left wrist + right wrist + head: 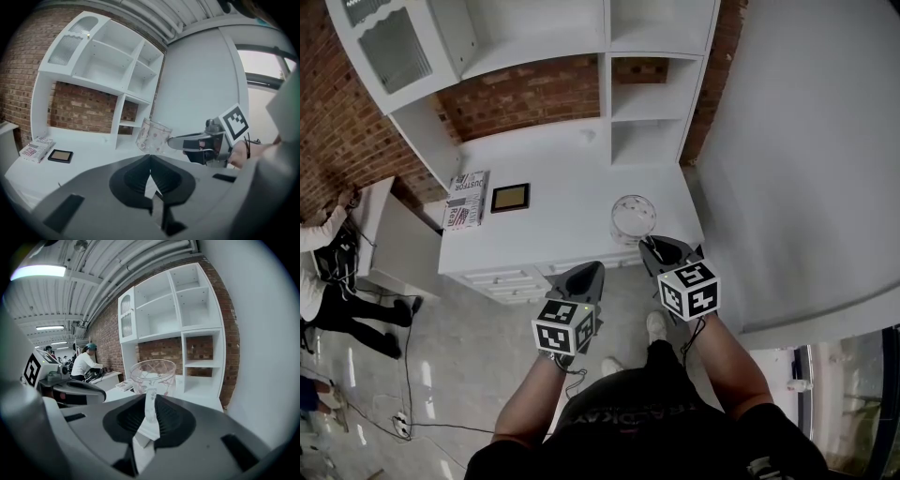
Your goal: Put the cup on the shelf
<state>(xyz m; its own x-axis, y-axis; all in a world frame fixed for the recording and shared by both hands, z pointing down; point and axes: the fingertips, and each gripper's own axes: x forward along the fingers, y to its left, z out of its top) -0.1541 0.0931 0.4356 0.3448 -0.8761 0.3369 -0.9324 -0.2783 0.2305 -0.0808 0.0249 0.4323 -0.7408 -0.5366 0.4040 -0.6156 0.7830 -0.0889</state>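
Note:
A clear glass cup (632, 217) with a faint pink pattern hangs over the right part of the white counter (572, 211). My right gripper (649, 246) is shut on its handle. In the right gripper view the cup (152, 375) stands upright just past the jaws, and the handle is pinched between them at my right gripper (151, 401). The white shelf unit (656, 94) stands behind the counter with bare compartments. My left gripper (598, 267) hovers left of the cup, off the counter's front edge. Seen in its own view, my left gripper (150, 157) is shut with nothing in it, and the cup (152, 136) is ahead.
A magazine (467, 199) and a small dark framed tablet (510, 197) lie on the counter's left part. A glass-door cabinet (394, 47) tops the shelf unit at the left. A white wall (806, 141) closes the right side. A person (319, 272) bends over a side bench at far left.

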